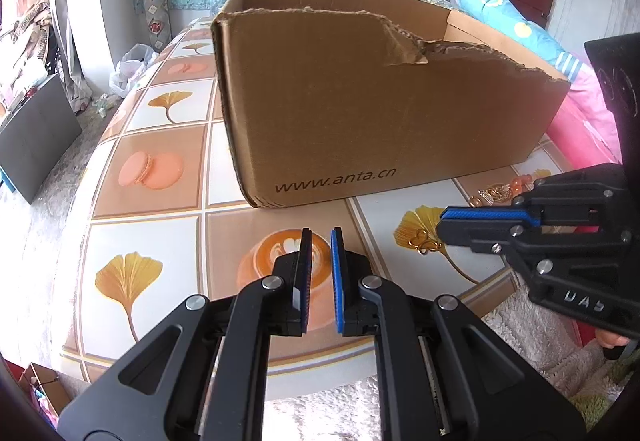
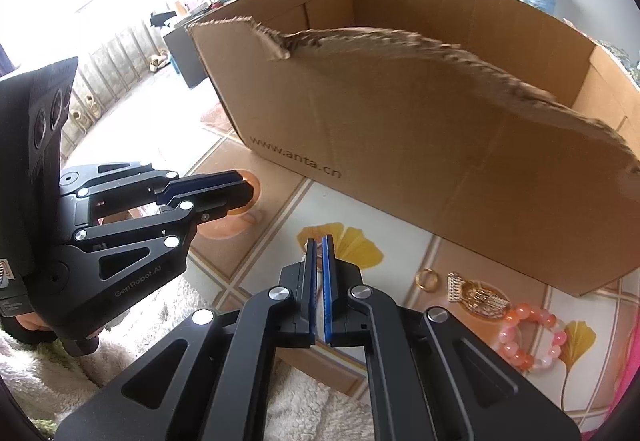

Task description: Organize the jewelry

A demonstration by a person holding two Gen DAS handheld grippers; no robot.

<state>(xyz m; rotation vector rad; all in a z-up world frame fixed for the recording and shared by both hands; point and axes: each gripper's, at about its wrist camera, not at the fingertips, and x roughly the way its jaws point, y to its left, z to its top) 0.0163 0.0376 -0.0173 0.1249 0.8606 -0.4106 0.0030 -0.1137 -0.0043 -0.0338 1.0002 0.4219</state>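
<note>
Jewelry, loose on worktop point(image 1: 168, 201) beside cardboard box point(image 1: 360, 113): right claw point(image 2: 319, 245) pinched on small gold clasp point(image 1: 426, 243), presumably for boxing; left claw point(image 1: 321, 237) narrow, empty; bead bracelet point(image 2: 532, 337) waits.

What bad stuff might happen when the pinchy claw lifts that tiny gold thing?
1. The right gripper seems to pinch only the edge of the small gold piece, so it might slip out and fall.
2. The cardboard box has a tall, ragged near wall; a low carry could snag on it.
3. The gold ring and bead bracelet lie close by and could get knocked.
</note>
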